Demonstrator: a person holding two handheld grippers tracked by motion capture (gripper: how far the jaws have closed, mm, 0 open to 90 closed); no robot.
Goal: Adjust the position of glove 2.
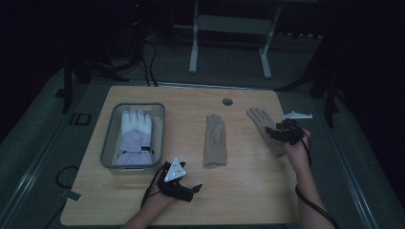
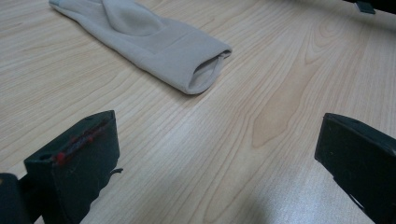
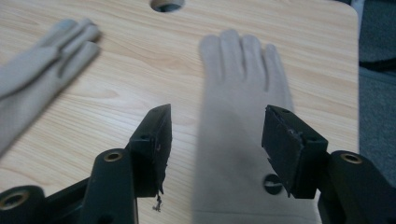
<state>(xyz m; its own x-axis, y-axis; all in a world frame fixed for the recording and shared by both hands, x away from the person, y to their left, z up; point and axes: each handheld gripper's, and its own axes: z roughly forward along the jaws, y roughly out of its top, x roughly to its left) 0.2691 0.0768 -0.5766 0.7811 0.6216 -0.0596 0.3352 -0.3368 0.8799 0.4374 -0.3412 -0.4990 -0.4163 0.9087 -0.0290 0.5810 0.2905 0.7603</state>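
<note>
right gripper view: the right gripper point(image 3: 215, 140) hangs with jaws apart over the cuff end of a beige glove point(image 3: 243, 121), not pinching it. the left gripper point(image 2: 215, 158) gapes wide over bare table point(image 2: 261, 70), near the second beige glove point(image 2: 154, 42). a white glove point(image 1: 135, 136) already lies in the grey bin point(image 1: 111, 123); both beige ones seemingly remain out.

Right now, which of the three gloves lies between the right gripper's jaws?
The beige glove at the table's right end, fingers spread, under the open right gripper. The other beige glove lies mid-table; the white glove sits in the tray.
</note>
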